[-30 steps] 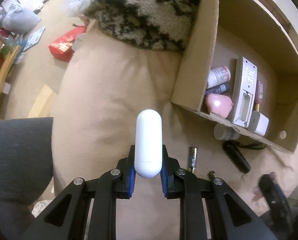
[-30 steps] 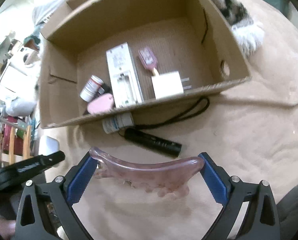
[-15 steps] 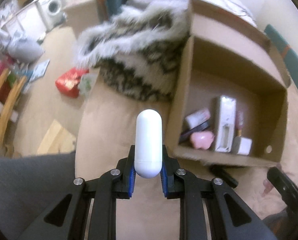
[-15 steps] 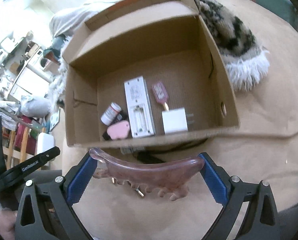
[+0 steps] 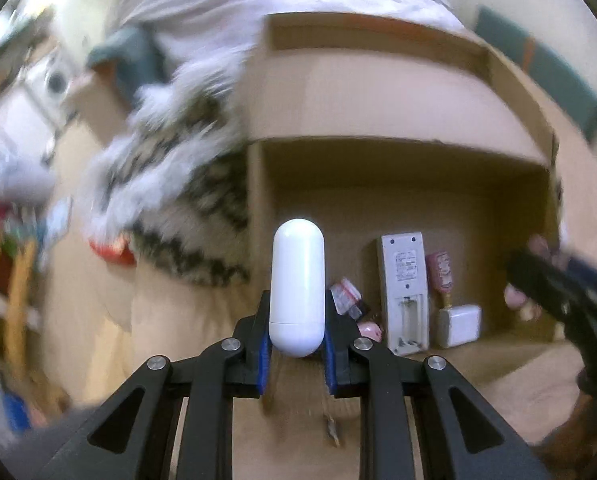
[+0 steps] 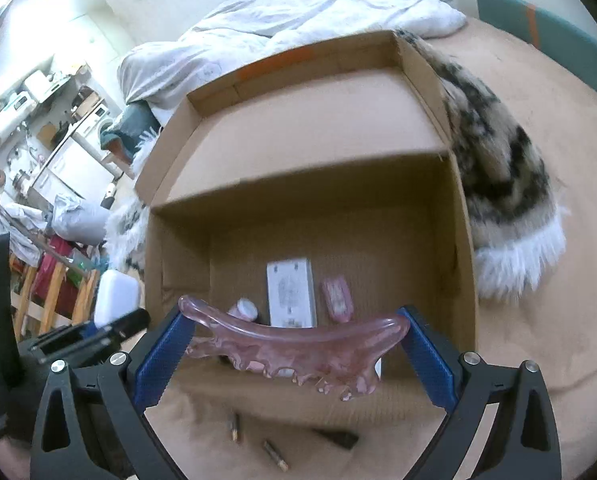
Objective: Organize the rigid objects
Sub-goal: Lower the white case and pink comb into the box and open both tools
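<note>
Tan bedspread (image 6: pixel 538 340) carries open cardboard box (image 6: pixel 298 128). My left gripper (image 5: pixel 296 344) clamps white capsule case (image 5: pixel 297 288), upright, near box's front wall. My right gripper (image 6: pixel 294 344) clamps pink comb-edged scraper (image 6: pixel 294 340) crosswise above box's front edge. White remote (image 5: pixel 404 292) lies inside.

No legible text anywhere — only blurred print on the label of the white remote (image 5: pixel 405 292) and on the pink packet (image 5: pixel 439 271) in the cardboard box (image 5: pixel 378 92).
</note>
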The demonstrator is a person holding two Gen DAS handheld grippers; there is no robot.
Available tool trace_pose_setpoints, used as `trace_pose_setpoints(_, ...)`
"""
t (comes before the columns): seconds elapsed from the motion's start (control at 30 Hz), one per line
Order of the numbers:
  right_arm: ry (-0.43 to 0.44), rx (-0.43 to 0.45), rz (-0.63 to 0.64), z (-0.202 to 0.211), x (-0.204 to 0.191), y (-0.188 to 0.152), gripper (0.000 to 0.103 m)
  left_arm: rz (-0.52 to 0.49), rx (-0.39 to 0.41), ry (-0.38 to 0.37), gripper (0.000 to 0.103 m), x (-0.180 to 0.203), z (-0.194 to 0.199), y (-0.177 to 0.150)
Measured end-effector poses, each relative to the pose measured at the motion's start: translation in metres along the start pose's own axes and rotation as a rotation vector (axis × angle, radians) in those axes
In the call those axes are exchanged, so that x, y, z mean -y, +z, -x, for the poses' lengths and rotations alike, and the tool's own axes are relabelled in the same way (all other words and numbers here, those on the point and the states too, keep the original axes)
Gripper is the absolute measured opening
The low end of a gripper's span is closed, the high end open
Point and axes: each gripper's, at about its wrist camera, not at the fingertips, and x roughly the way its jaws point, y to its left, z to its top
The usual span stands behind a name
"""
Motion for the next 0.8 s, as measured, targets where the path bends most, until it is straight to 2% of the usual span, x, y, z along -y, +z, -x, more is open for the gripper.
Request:
trace_pose_setpoints(0.13,-0.058,0.008,0.054,-0.024,0.006,0.003,0.103,-0.032,-0.017,0.012,0.019,0.011,-0.026,0.004)
trace_pose_setpoints(0.27,-0.057,-0.018,-0.011,-0.036,0.02,-0.002,0.103,-0.037,-0.042,0.002,0.019,0.016,-0.048,-0.003)
trace_pose_setpoints(0.37,-0.065,-0.018,-0.001,-0.038,0.02,-0.003,0.103,-0.013,-0.063,-0.03,0.019,0.014,-0.054,-0.003)
trace_pose_setpoints(0.47,-0.071,-0.02,0.016,-0.043,0.017,-0.002,0.103,-0.015,-0.05,-0.019,0.019,0.012,-0.056,-0.004)
trace_pose_setpoints(0.8,-0.079,-0.076,0.026,-0.06,0.014,-0.004,0.103,-0.035,-0.067,-0.049,0.019,0.016,-0.064,-0.012)
